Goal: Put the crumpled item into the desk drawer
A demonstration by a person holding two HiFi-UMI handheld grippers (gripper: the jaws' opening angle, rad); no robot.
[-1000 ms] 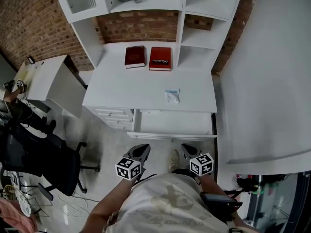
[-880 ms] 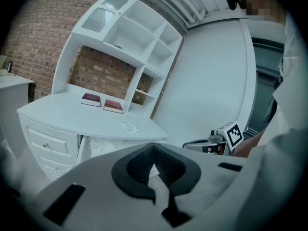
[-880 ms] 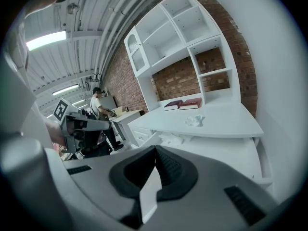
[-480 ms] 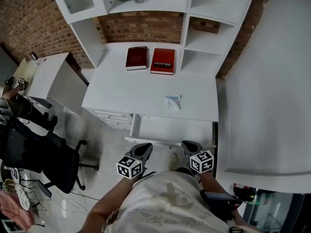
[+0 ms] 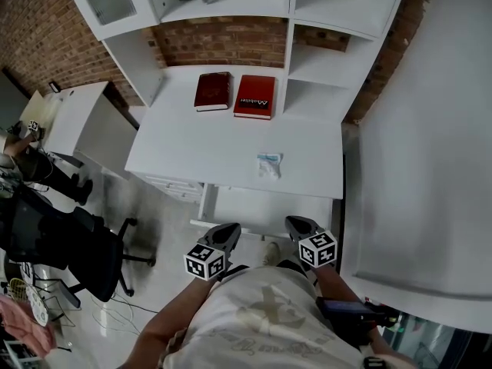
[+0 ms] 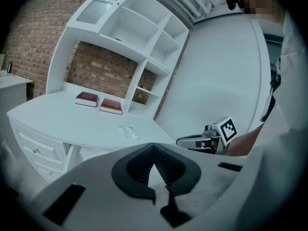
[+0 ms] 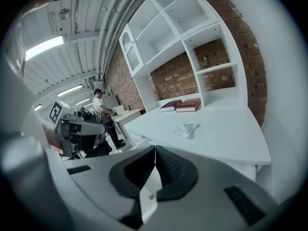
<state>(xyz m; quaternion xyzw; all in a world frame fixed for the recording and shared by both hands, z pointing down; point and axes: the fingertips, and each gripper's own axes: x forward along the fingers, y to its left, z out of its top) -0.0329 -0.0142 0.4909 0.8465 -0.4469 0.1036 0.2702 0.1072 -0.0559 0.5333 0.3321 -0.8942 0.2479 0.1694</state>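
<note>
The left gripper (image 5: pixel 224 231) is held low in front of the white desk (image 5: pixel 177 148), with its jaws closed together and nothing between them. Two red books (image 5: pixel 255 97) lie side by side at the back of the desktop. The crumpled item (image 5: pixel 270 164) rests on the desktop near its front edge, just behind the open drawer (image 5: pixel 261 206). The right gripper (image 5: pixel 297 224) is likewise closed and empty.
</note>
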